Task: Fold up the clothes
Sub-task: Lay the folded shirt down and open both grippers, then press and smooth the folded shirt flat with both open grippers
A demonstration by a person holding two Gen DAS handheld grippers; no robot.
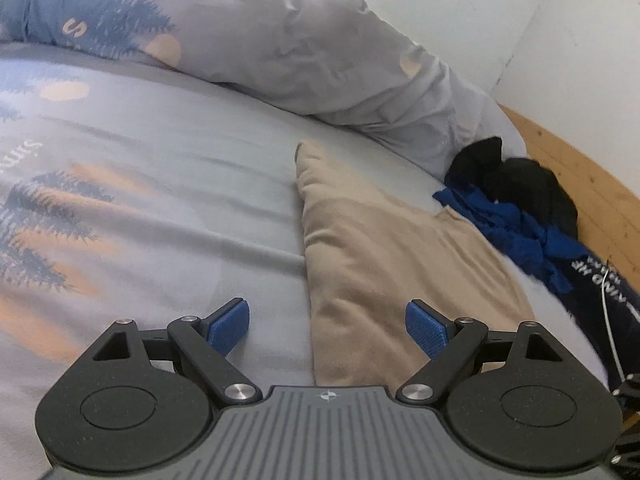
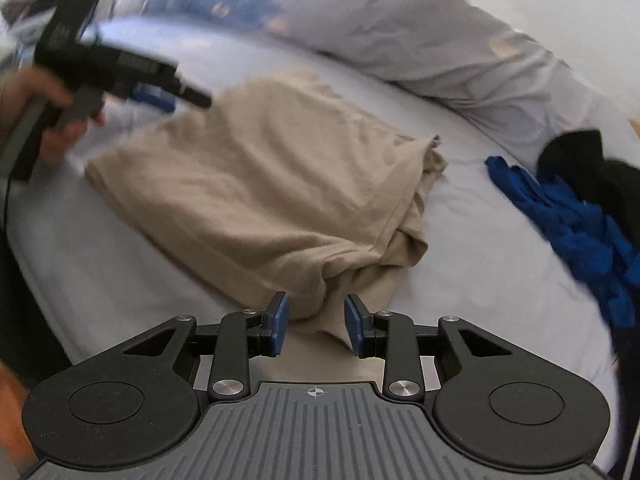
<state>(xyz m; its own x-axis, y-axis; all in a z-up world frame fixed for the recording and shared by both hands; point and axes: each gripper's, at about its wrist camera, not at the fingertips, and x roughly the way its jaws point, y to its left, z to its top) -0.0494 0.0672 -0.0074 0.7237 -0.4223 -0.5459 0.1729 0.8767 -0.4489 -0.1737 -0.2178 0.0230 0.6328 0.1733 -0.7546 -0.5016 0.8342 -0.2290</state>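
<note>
A beige garment [image 2: 276, 192] lies partly folded on the bed [image 2: 480, 280], spread flat ahead of the right gripper [image 2: 316, 322], with its nearest bunched corner reaching in between that gripper's blue pads [image 2: 279, 322]. The jaws stand apart on either side of the bunched cloth; whether the pads touch it I cannot tell. Ahead and to the left of this gripper, over the far left edge of the garment, a hand [image 2: 44, 120] holds the left gripper [image 2: 188, 94] by its handle; it is blurred in this view.

From the left wrist view, the left gripper [image 1: 328, 326] is spread wide, nothing between its blue pads [image 1: 230, 324]. The beige garment [image 1: 384, 264] runs forward from between the pads and off to the right, its long left edge lying almost straight ahead and ending in a point. The printed bed sheet [image 1: 120, 184] fills the space to the left.

Further ahead, a rumpled grey duvet [image 1: 312, 48] is heaped across the bed. To the right of both grippers, near the wooden bed frame [image 1: 576, 168], sits a pile of crumpled clothes: a bright blue piece [image 2: 568, 216] and a black one [image 2: 580, 156] behind it
</note>
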